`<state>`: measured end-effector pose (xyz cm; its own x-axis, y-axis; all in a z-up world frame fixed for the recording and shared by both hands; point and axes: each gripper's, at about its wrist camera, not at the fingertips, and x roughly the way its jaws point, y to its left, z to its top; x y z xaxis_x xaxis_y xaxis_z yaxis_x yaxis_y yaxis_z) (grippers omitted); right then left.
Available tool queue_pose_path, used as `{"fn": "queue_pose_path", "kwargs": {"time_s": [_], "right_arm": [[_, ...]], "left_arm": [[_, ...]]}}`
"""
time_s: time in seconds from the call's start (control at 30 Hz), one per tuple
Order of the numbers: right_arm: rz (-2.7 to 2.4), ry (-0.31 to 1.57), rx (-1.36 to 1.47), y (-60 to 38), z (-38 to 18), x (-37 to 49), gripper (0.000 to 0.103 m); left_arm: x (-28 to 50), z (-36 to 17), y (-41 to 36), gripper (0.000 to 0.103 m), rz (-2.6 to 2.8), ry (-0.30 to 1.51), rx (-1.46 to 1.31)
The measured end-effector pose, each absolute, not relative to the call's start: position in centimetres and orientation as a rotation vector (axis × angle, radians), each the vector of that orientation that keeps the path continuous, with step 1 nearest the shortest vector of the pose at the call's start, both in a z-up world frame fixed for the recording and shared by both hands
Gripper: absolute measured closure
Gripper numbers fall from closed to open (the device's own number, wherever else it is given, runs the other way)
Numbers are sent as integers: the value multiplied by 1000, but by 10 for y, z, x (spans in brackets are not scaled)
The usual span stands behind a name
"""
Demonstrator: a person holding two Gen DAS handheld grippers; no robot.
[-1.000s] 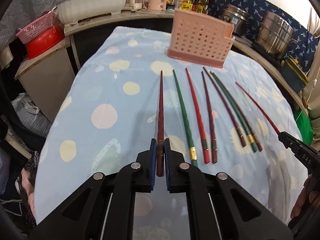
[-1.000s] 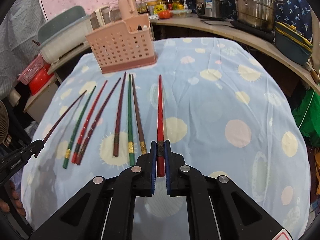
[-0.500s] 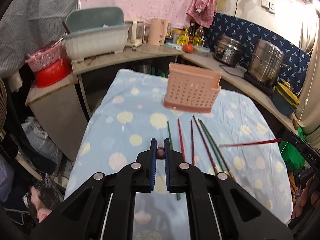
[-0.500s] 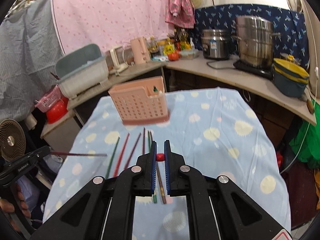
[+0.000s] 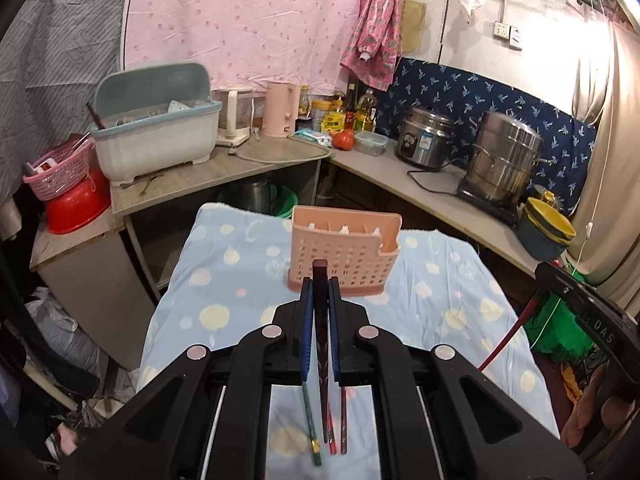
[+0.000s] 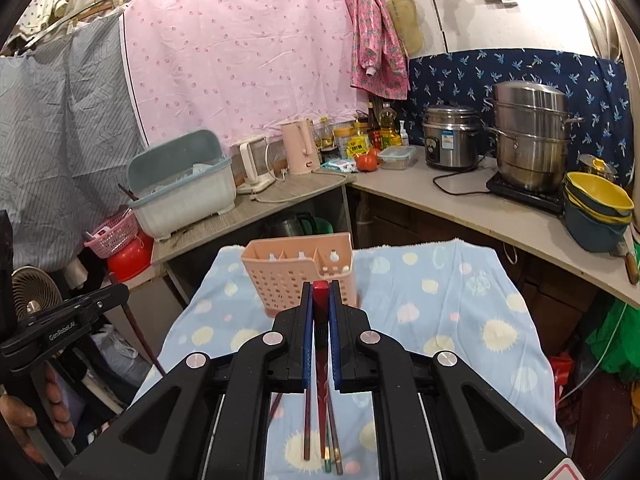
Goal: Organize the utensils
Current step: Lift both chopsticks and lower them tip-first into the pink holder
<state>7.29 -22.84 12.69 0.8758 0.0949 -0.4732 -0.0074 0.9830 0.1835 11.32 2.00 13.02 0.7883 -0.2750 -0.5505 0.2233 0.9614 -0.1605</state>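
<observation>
My left gripper (image 5: 319, 308) is shut on a dark red chopstick (image 5: 320, 280), held high above the table with its tip hanging down. My right gripper (image 6: 320, 312) is shut on a bright red chopstick (image 6: 321, 294), also hanging tip down; it shows in the left wrist view (image 5: 508, 336) too. The pink perforated utensil holder (image 5: 344, 256) stands ahead on the blue dotted cloth (image 5: 208, 280); it also shows in the right wrist view (image 6: 296, 272). Several chopsticks (image 5: 316, 428) lie on the cloth below the grippers (image 6: 320, 436).
An L-shaped counter runs behind and to the right with a dish rack (image 5: 156, 136), kettles (image 5: 280, 108), a rice cooker (image 5: 424, 140) and a steel steamer pot (image 5: 504, 160). Stacked bowls (image 6: 596, 208) sit at the right. A fan (image 6: 28, 292) stands at the left.
Both grippers have lifted their chopsticks off the cloth and raised them high, turning them from lying flat to hanging tip down. The holder now sits straight ahead of both.
</observation>
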Motion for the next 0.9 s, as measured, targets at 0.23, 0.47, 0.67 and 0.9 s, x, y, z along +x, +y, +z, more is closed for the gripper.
{"fn": "queue_pose_path", "kwargs": {"time_s": [0.23,0.47,0.67,0.9], "right_arm": [[55,460,151,-226,147,105,96],[44,404,118,-223,173,148,96],[19,345,88,-224,202,192,96],[14,312,113,-225,213,247,96]], "left_arm": [[156,156,8,96,-272,565,-86],[198,186,-1,96,-264,508,-77],[238,216,-8,96,-255,441,-75],[286,232,-14,96,-220,391,-79]]}}
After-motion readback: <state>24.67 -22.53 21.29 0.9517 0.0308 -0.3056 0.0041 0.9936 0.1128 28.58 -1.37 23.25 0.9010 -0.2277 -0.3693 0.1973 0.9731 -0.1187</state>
